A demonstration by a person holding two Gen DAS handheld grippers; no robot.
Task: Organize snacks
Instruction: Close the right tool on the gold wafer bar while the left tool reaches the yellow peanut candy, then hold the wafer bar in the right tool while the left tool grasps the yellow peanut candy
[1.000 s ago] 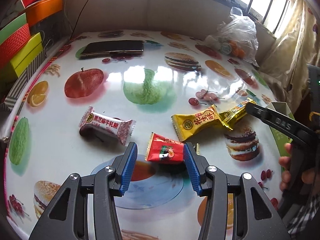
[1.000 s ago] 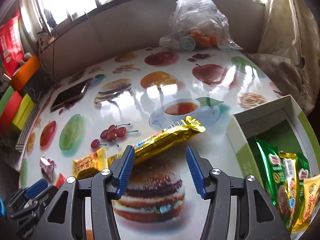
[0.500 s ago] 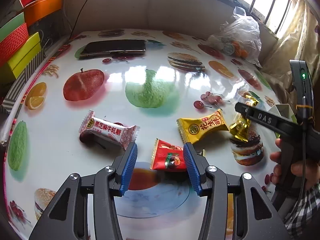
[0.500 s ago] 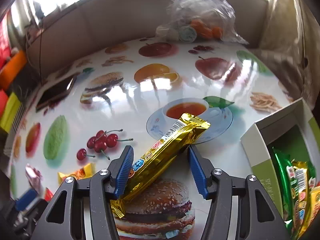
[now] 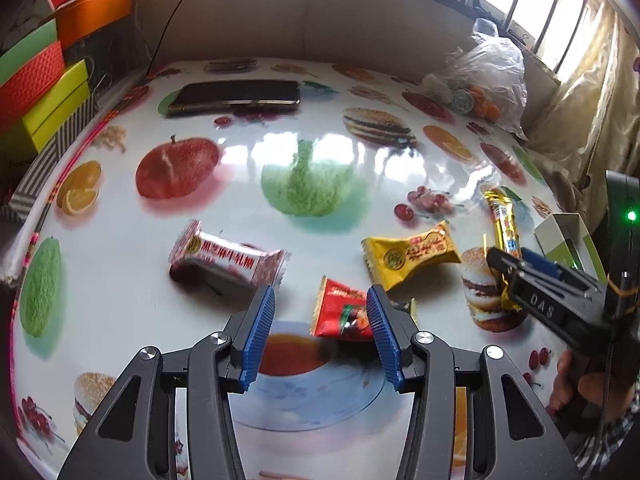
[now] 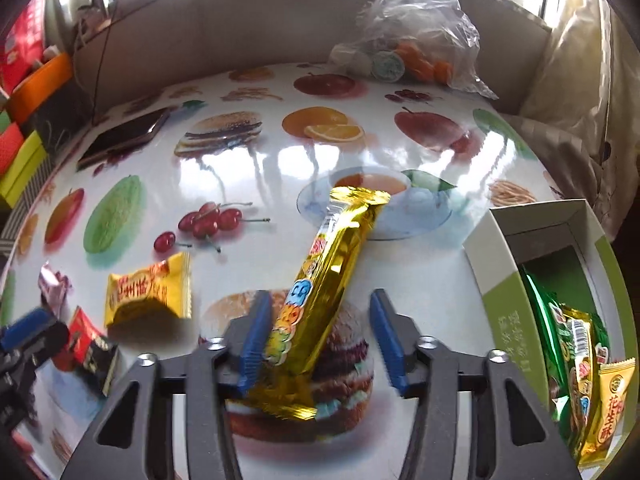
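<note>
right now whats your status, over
Right gripper closing around the gold bar, one pad not yet touching. Left gripper open over the red candy. Box beside it, path clear.

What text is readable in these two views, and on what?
"DAS": side of the right tongs.
"花生酥", partly cut off: yellow packet in the green box.
White and red candy: Chinese print, too blurred.
Yellow candy: Chinese print, not clearly readable.
Gold bar between the closing right tongs: cartoon lettering, barcode, unreadable.
Red packet: no legible text.
</note>
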